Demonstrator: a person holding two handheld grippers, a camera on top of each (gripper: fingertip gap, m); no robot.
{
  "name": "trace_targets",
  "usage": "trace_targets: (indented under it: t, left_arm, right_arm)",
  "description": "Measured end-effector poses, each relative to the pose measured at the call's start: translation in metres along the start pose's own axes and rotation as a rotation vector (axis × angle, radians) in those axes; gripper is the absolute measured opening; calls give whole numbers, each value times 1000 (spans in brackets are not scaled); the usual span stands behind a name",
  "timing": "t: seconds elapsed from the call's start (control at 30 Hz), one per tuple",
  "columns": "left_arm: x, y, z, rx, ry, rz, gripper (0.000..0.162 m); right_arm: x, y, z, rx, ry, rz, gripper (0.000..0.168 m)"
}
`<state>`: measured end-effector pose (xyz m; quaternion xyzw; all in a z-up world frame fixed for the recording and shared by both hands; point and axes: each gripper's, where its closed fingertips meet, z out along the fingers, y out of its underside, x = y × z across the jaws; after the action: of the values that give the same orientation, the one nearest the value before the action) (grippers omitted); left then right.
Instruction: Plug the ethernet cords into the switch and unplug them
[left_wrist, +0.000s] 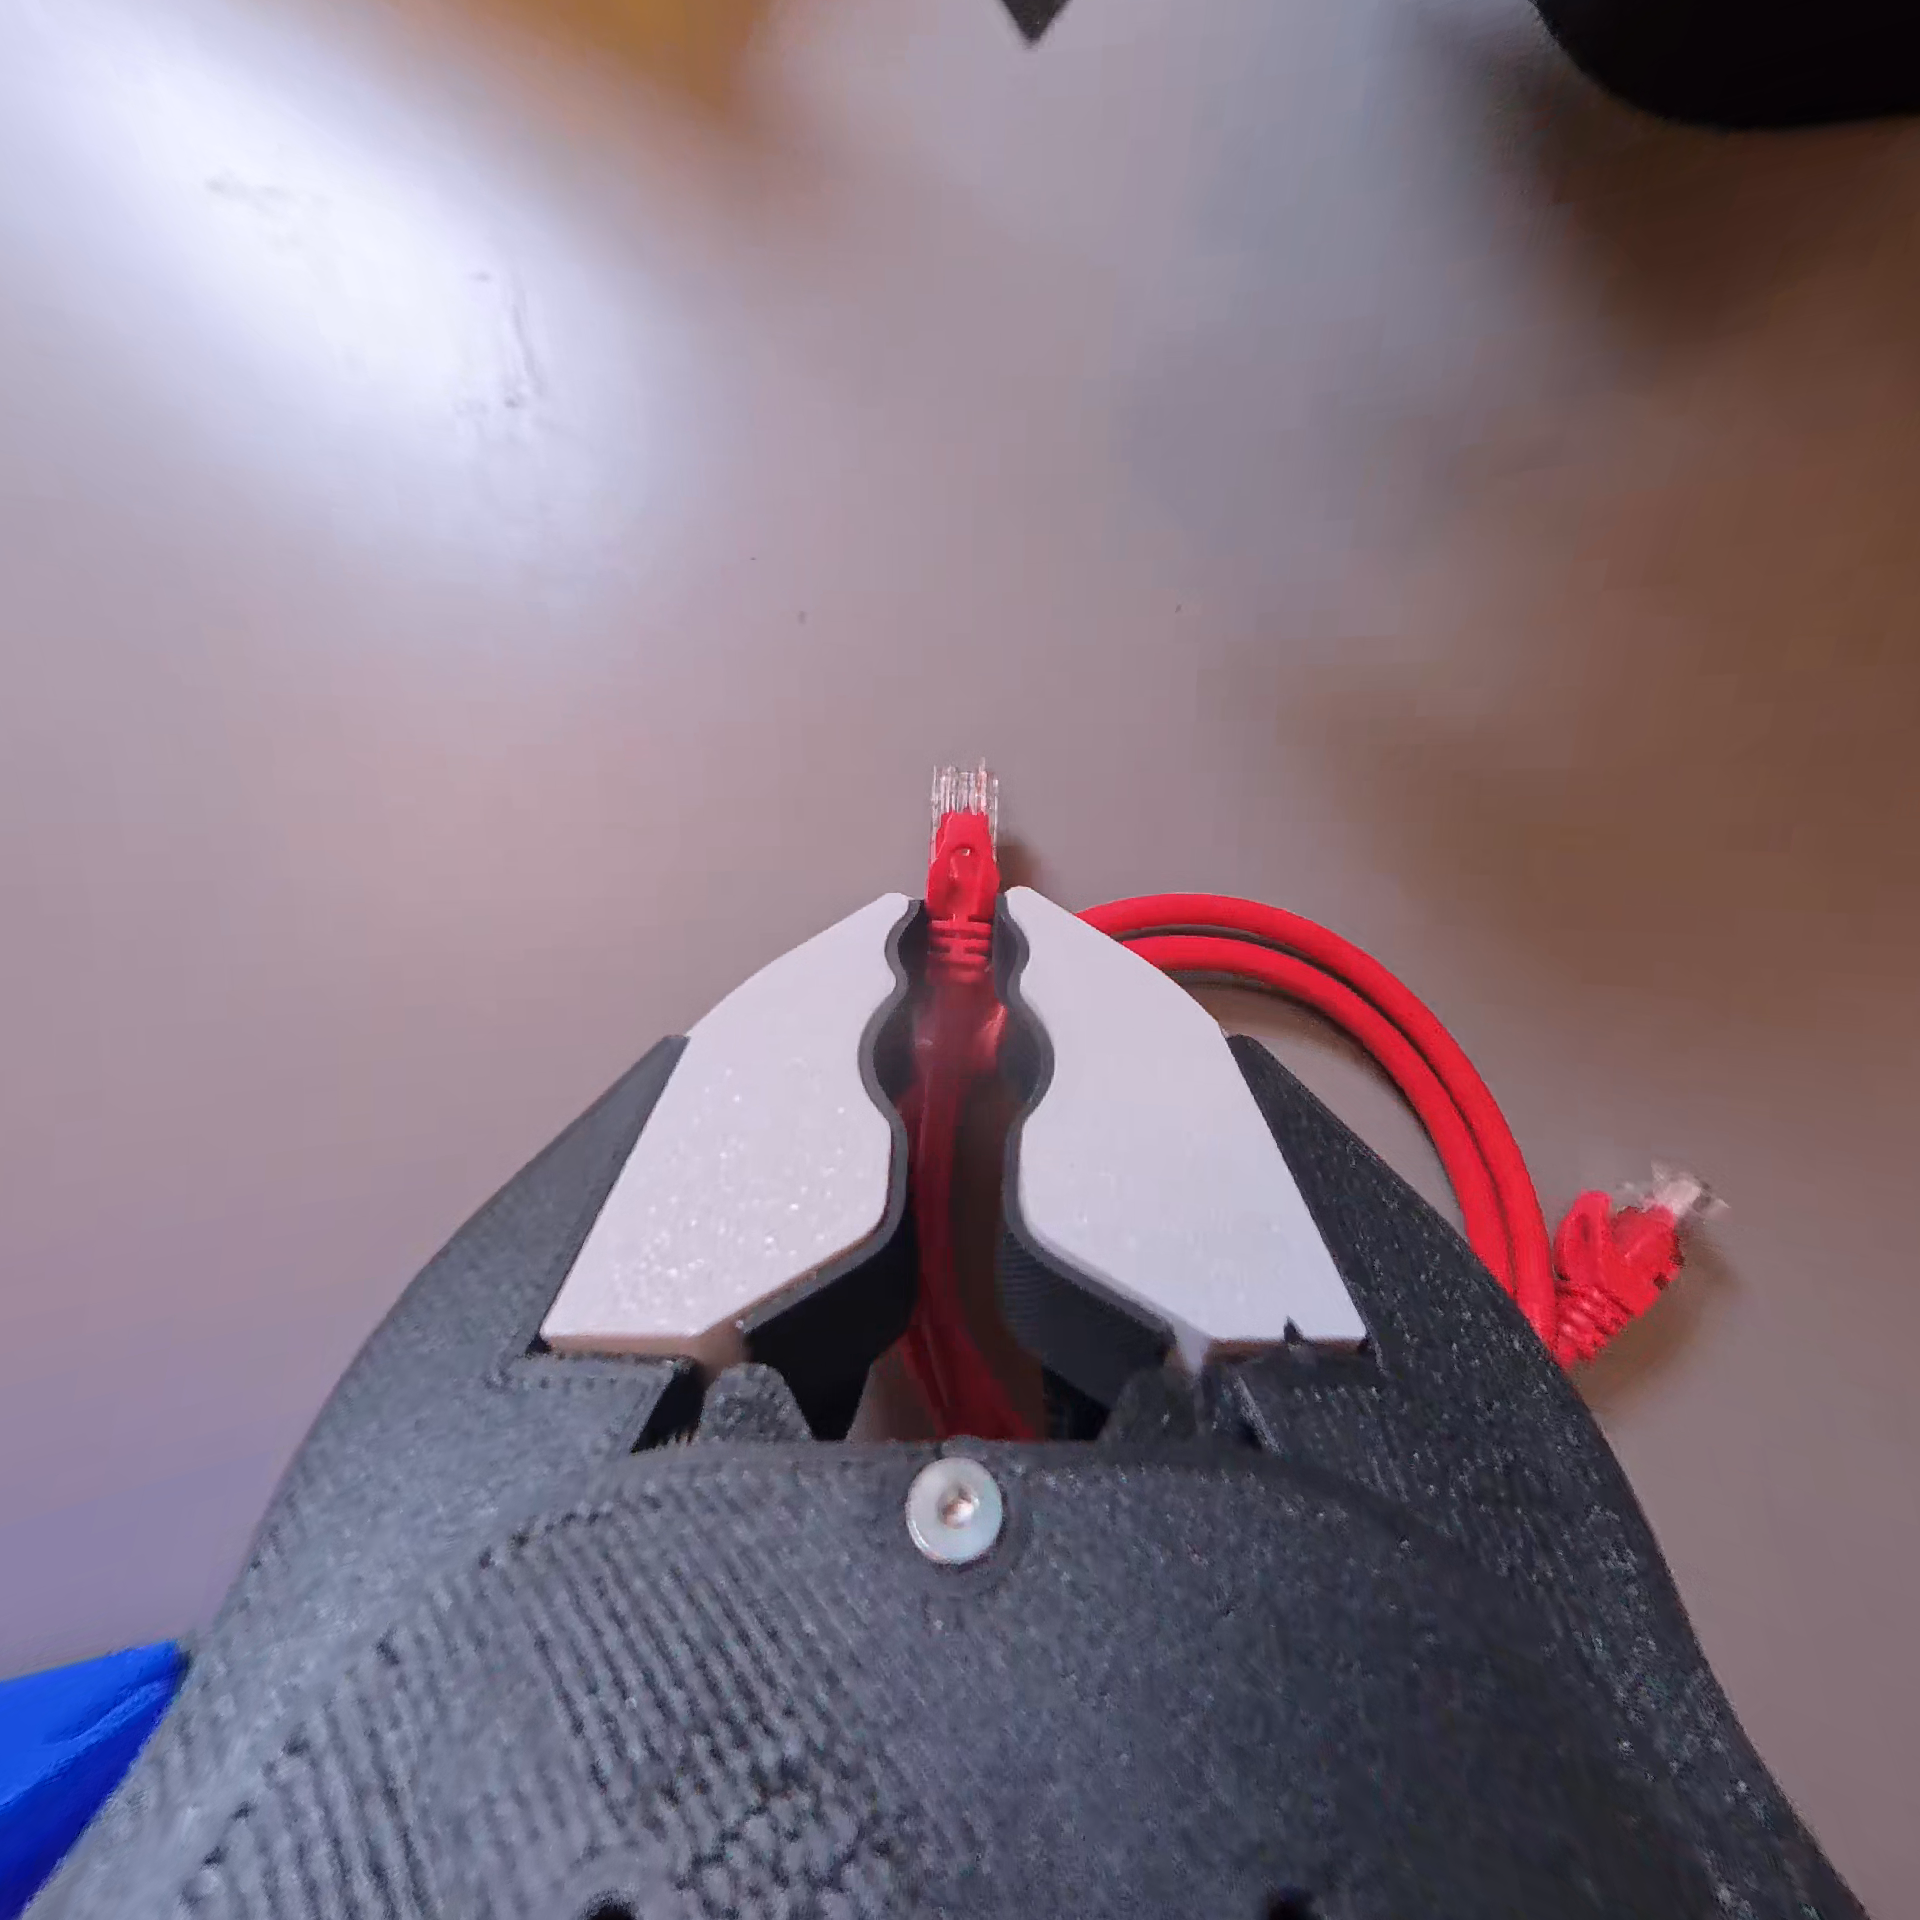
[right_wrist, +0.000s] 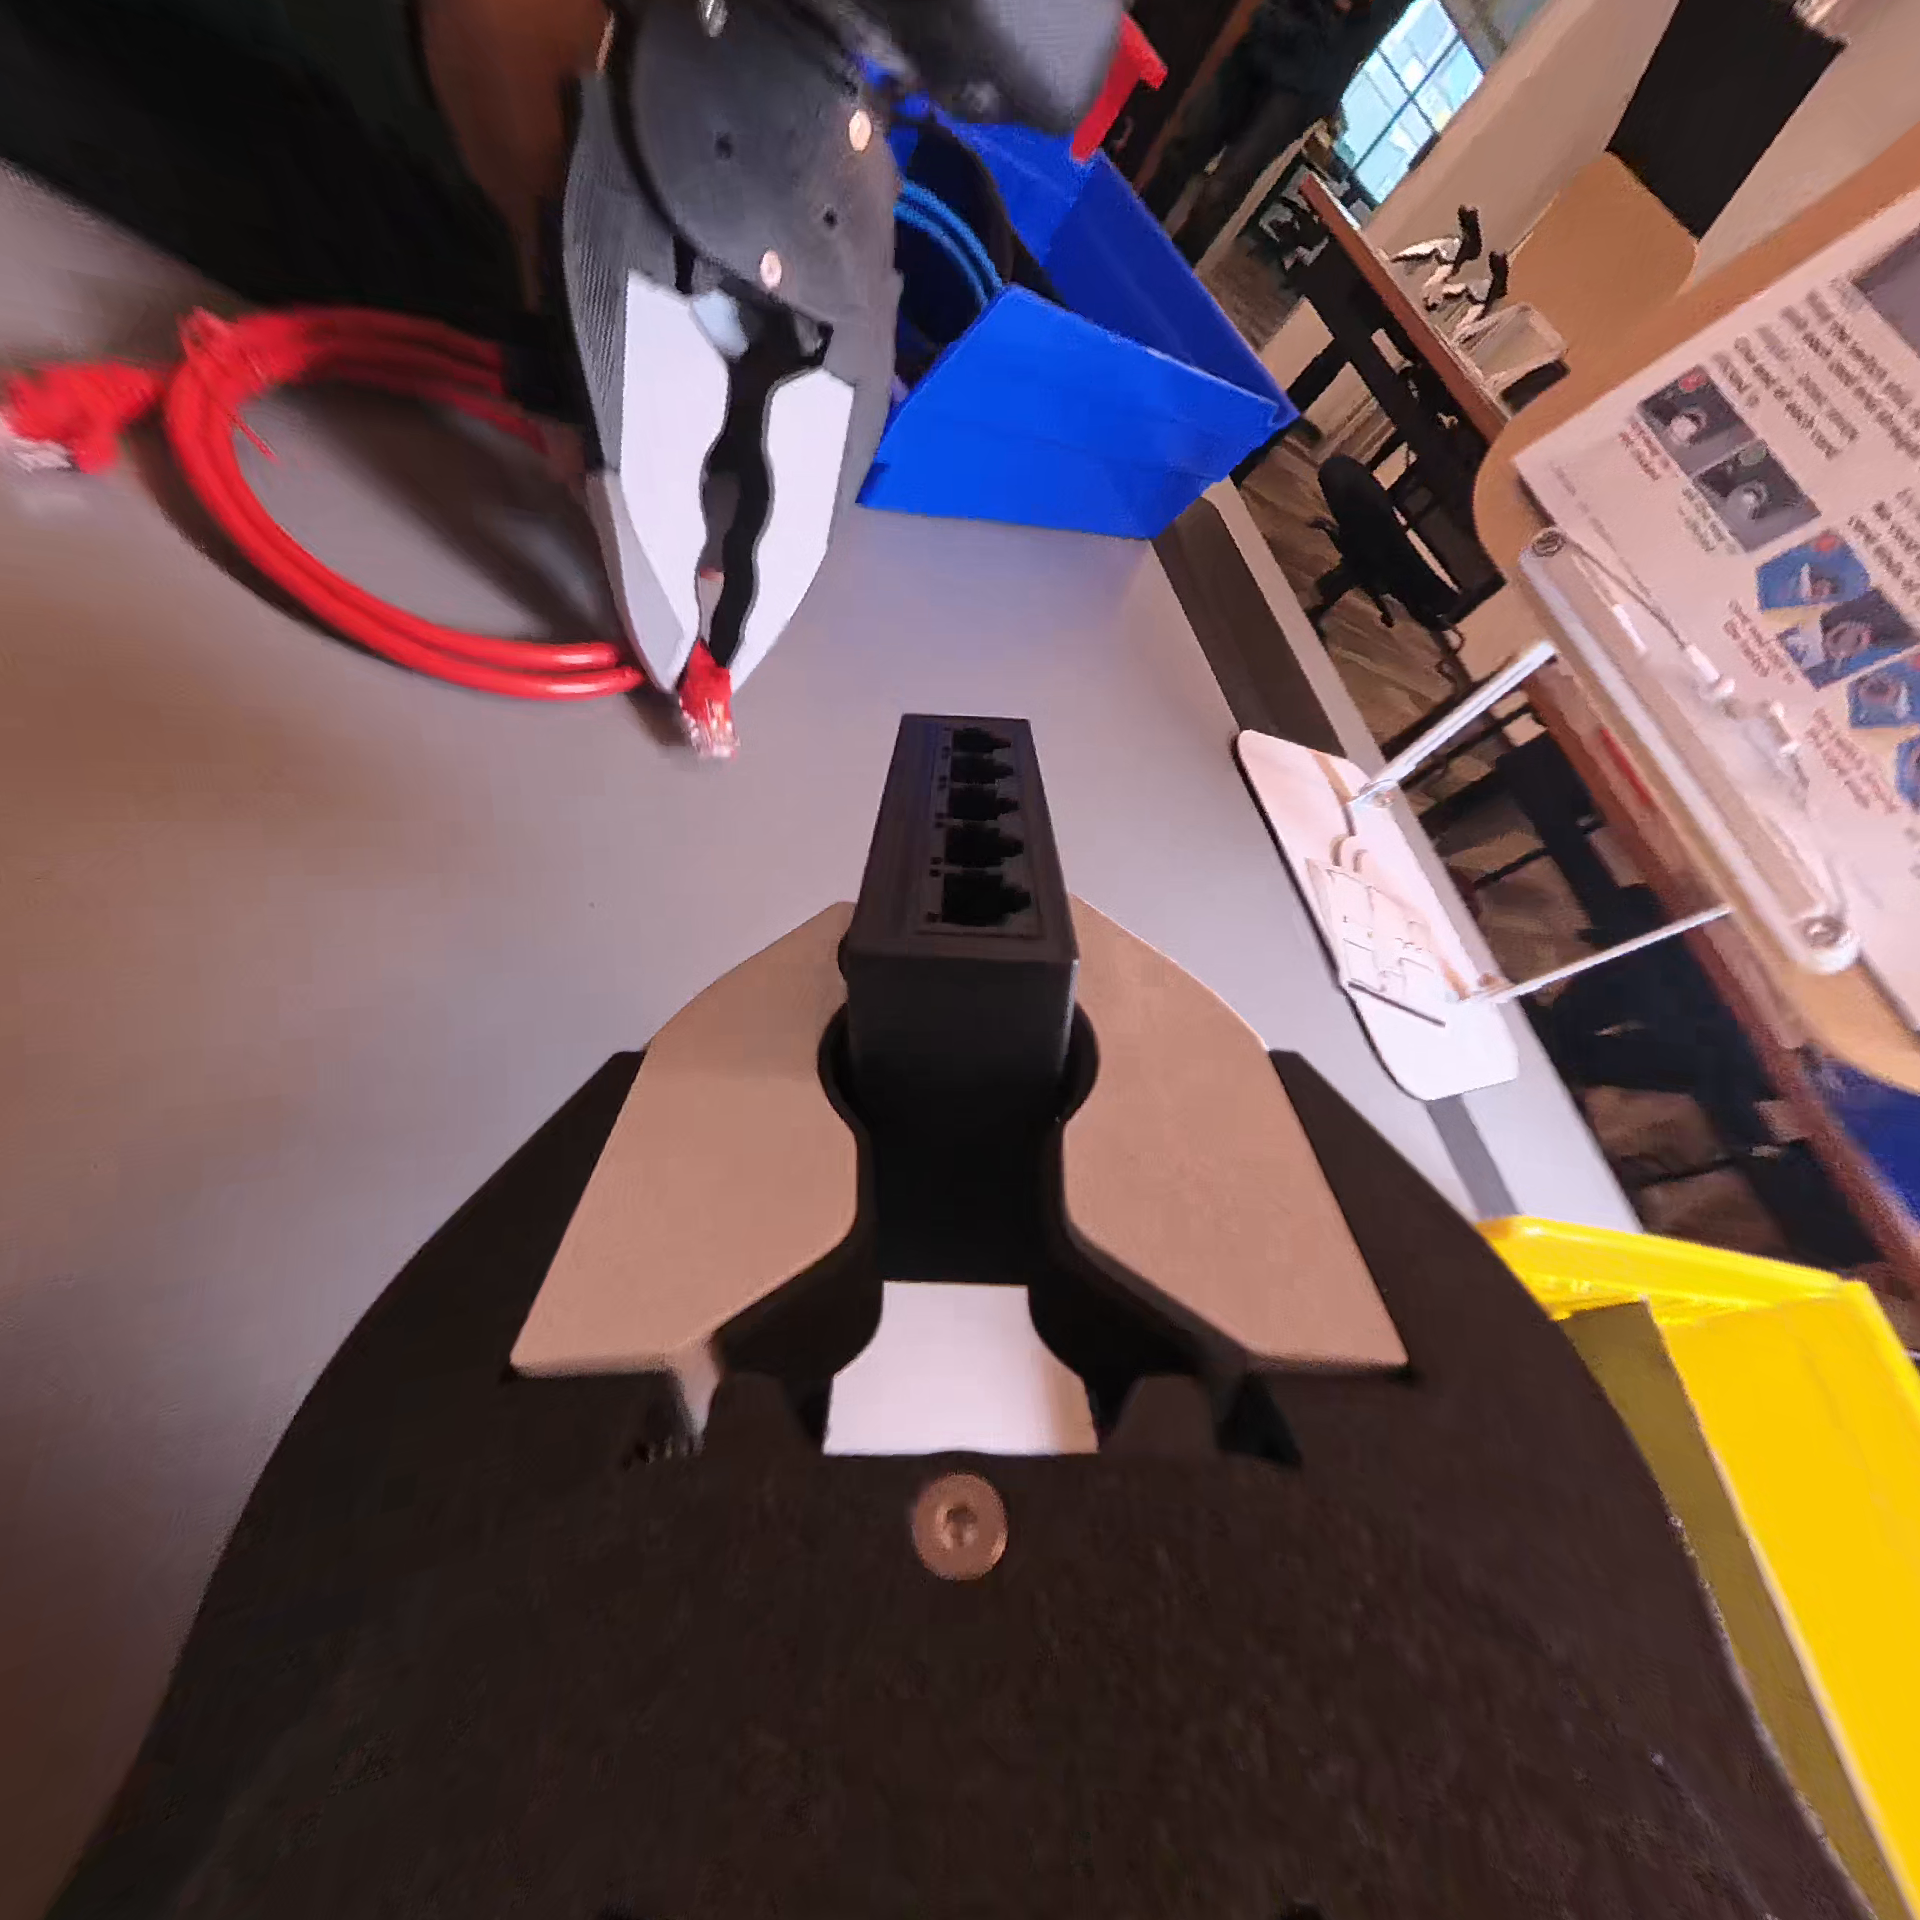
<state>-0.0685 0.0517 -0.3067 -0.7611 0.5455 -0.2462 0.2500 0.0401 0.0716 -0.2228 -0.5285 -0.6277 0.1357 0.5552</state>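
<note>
My left gripper (left_wrist: 961, 914) is shut on a red ethernet cord (left_wrist: 1382, 997) just behind its clear plug (left_wrist: 964, 805), which sticks out past the fingertips above the grey table. The cord loops off to the right and its other plug (left_wrist: 1652, 1226) hangs there. My right gripper (right_wrist: 961, 935) is shut on a black switch (right_wrist: 961, 852), whose row of several empty ports faces up and slightly right. In the right wrist view the left gripper (right_wrist: 707, 665) hangs tip-down with the red plug (right_wrist: 709, 712) close to the switch's far end, a little to its left, not touching.
A blue bin (right_wrist: 1049, 395) holding blue cable stands behind the left gripper. A yellow bin (right_wrist: 1766, 1455) sits at the lower right. A white stand base (right_wrist: 1371, 935) with a clear instruction board (right_wrist: 1766, 582) is at the table's right edge (right_wrist: 1247, 644).
</note>
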Motion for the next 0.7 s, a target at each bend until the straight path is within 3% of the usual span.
trace_targets:
  t: [0.03, 0.3, 0.47, 0.7]
  left_arm:
    - [3, -5, -1, 33, 24, -25, 12]
    - [22, -55, -17, 193, 96, -159, 12]
    - [11, -62, -4, 159, 106, -282, 12]
    - [7, -54, 9, 85, 124, -360, 12]
  right_arm:
    - [-2, 1, 3, -17, 10, -44, 29]
    - [-11, 21, 25, -221, 88, -314, 29]
    - [-16, 27, 38, -319, 139, -492, 29]
    - [-22, 24, 40, -324, 176, -630, 29]
